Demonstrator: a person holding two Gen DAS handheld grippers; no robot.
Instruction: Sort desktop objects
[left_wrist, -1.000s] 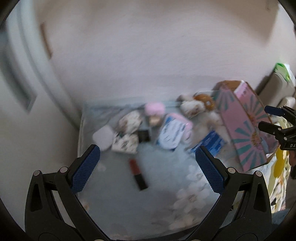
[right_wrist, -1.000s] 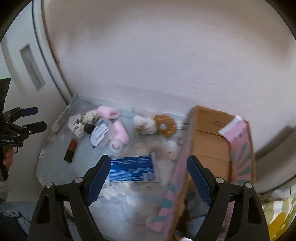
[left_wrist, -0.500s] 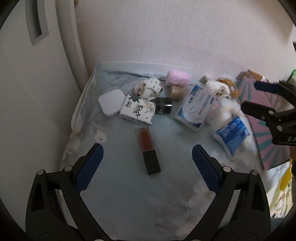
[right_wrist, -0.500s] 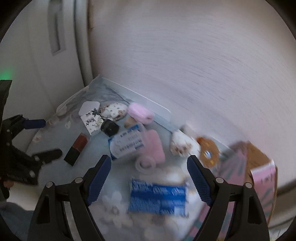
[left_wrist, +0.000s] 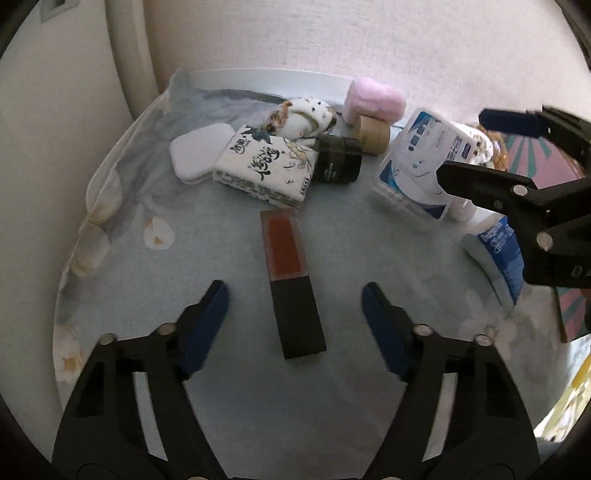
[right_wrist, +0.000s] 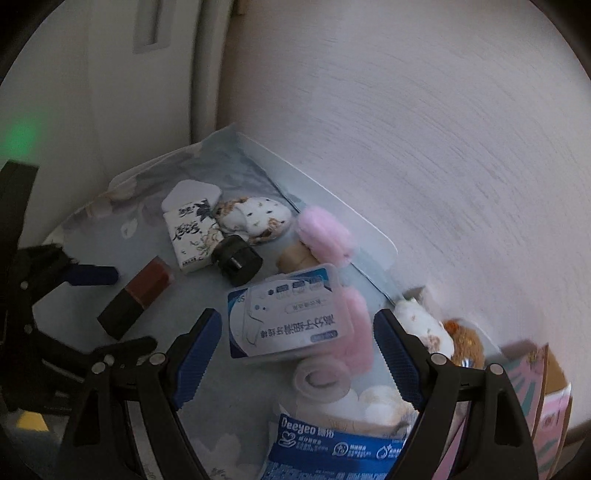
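As both lie flat, one lipstick (left_wrist: 291, 284), one tissue pack (left_wrist: 266, 170), two tools agape

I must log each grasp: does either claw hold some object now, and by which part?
Nothing is held. The left claw is open, with the lipstick lying untouched between its fingers. The right claw is open too.

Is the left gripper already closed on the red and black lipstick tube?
No: the left gripper is open, its blue pads apart on either side of the lipstick tube lying flat on the cloth.

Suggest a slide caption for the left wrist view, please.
Open left gripper straddling a red-and-black rectangular lipstick tube on blue floral cloth.
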